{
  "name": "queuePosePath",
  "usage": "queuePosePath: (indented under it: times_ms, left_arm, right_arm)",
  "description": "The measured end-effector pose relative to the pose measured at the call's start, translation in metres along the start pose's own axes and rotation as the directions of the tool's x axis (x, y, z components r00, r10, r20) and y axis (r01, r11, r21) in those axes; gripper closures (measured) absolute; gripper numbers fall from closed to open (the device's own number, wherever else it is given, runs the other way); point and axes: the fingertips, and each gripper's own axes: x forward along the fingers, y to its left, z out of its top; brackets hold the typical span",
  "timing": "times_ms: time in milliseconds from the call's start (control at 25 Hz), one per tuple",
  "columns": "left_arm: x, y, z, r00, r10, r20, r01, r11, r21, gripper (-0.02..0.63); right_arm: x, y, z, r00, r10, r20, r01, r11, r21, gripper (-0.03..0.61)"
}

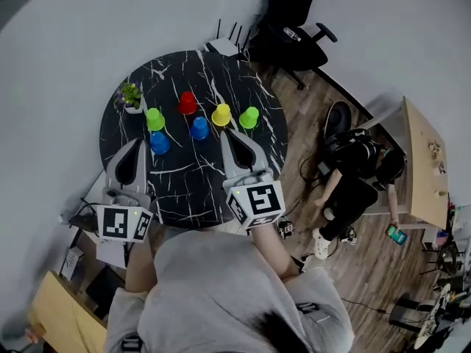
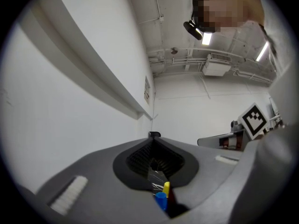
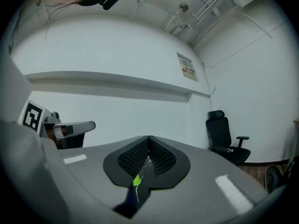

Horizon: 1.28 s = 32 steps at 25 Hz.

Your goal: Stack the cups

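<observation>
Worktop: The round black marbled worktop (image 1: 184, 182) fills the upper left-centre of the head view, and you hold both grippers over its near edge.
Cups: You have six cups on it, each standing alone and none set on or in another.
Back row: From left to right in the picture stand the left green cup (image 1: 154, 118), the red cup (image 1: 187, 102), the yellow cup (image 1: 221, 114) and the right green cup (image 1: 249, 117).
Front pair: The left blue cup (image 1: 159, 143) and the right blue cup (image 1: 199, 128) stand closer to you, below the back row.
Cup contents: You cannot tell from above whether the cups stand mouth up or down, or whether anything lies in them.
Plant pot: A small pot (image 1: 132, 109) at the worktop's upper left edge holds a green plant and stands just beside the left green cup.
Left gripper: Your left gripper (image 1: 138, 144) has its jaws pressed together with nothing between them. Its tip lies just left of the left blue cup. In the left gripper view, a blue and a yellow cup show through the slot below the jaws.
Right gripper: Your right gripper (image 1: 228, 135) is likewise closed and empty. Its tip sits just below the yellow cup, between the right blue cup and the right green cup. In the right gripper view, a sliver of green cup shows under the jaws.
Surroundings: A black office chair (image 1: 291, 20) stands at the top of the head view, beyond the worktop.
</observation>
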Motion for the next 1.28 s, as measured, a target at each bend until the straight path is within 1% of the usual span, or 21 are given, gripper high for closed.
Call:
queuePosePath:
  times_ms: [280,440,520,640,680,720,760,800,840,1000,1080,1160,1280]
  left_arm:
    - [0.018,0.025,-0.063,0.992,-0.037,-0.117,0.033,0.999,-0.039,0.555]
    - [0.025,0.029,-0.105,0.979,-0.089,-0.183,0.077,0.994,-0.072,0.554]
    - [0.028,0.032,-0.126,0.969,-0.105,-0.223,0.09,0.993,-0.075,0.549]
    - [0.033,0.04,-0.157,0.952,-0.111,-0.284,0.095,0.993,-0.07,0.47]
    - [0.034,0.043,-0.167,0.946,-0.108,-0.306,0.092,0.993,-0.068,0.439]
    - [0.033,0.047,-0.177,0.938,-0.105,-0.329,0.089,0.994,-0.065,0.437]
    - [0.033,0.05,-0.188,0.93,-0.104,-0.351,0.087,0.994,-0.063,0.42]
    - [0.032,0.052,-0.198,0.922,-0.104,-0.373,0.087,0.994,-0.064,0.363]
    - [0.032,0.054,-0.209,0.913,-0.106,-0.393,0.087,0.994,-0.067,0.332]
    - [0.03,0.059,-0.251,0.874,-0.126,-0.469,0.097,0.992,-0.086,0.238]
    - [0.028,0.059,-0.27,0.849,-0.14,-0.51,0.108,0.99,-0.092,0.218]
    - [0.027,0.059,-0.286,0.825,-0.151,-0.544,0.115,0.988,-0.099,0.213]
    - [0.029,0.058,-0.304,0.802,-0.162,-0.575,0.117,0.986,-0.116,0.213]
  right_arm:
    - [0.022,-0.002,-0.054,0.99,-0.041,-0.135,0.048,0.998,0.051,0.575]
    - [0.025,-0.003,-0.082,0.977,-0.061,-0.206,0.078,0.994,0.074,0.575]
    - [0.026,-0.003,-0.093,0.97,-0.068,-0.234,0.09,0.992,0.086,0.575]
    - [0.029,-0.004,-0.104,0.963,-0.077,-0.26,0.105,0.99,0.097,0.575]
    - [0.03,-0.004,-0.107,0.96,-0.079,-0.268,0.109,0.989,0.097,0.575]
    - [0.032,-0.004,-0.11,0.958,-0.082,-0.274,0.112,0.989,0.096,0.575]
    - [0.033,-0.004,-0.111,0.956,-0.084,-0.28,0.114,0.989,0.094,0.575]
    - [0.034,-0.005,-0.113,0.955,-0.086,-0.285,0.117,0.989,0.092,0.575]
    - [0.034,-0.006,-0.115,0.953,-0.09,-0.29,0.121,0.989,0.09,0.575]
    - [0.037,-0.009,-0.123,0.945,-0.111,-0.309,0.145,0.985,0.09,0.575]
    - [0.039,-0.011,-0.127,0.94,-0.12,-0.32,0.156,0.984,0.089,0.575]
    - [0.041,-0.012,-0.13,0.935,-0.13,-0.329,0.168,0.982,0.09,0.575]
    - [0.043,-0.014,-0.135,0.929,-0.142,-0.341,0.182,0.979,0.089,0.575]
